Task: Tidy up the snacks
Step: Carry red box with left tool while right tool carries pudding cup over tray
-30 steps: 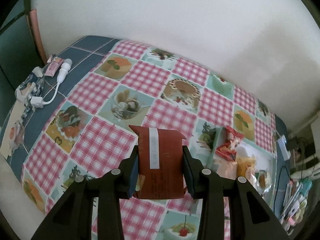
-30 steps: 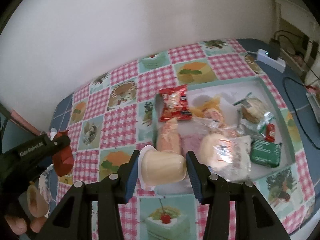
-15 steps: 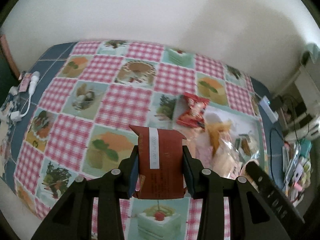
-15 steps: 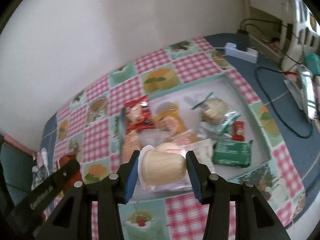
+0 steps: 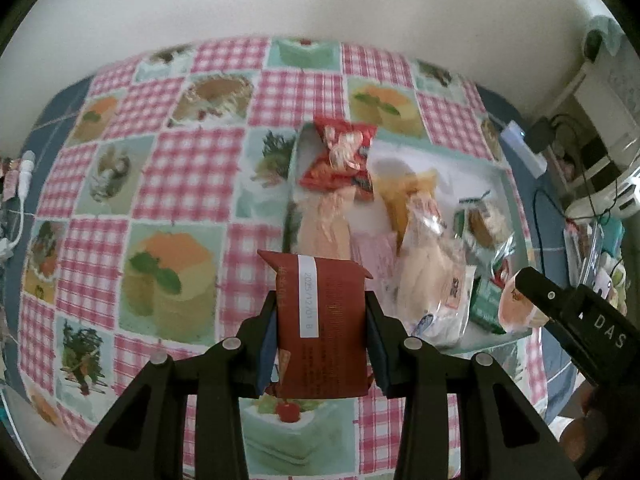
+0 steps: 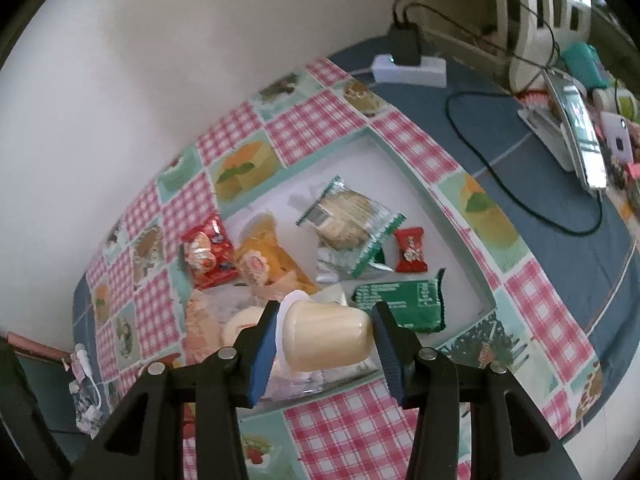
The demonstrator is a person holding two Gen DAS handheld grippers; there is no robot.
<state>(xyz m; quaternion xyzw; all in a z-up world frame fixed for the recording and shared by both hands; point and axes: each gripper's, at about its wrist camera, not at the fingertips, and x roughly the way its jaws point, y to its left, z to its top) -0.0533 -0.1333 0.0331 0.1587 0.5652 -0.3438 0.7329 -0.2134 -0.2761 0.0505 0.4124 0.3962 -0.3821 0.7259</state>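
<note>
Left wrist view: left gripper (image 5: 322,330) is pinching a brown packet (image 5: 322,320); right gripper (image 6: 326,338) is clamping a pudding cup (image 6: 326,338); both need releasing into the tray (image 6: 400,160).

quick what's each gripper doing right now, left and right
Left gripper: shut on the dark red snack packet.
Right gripper: shut on the pale yellow jelly cup.
</note>
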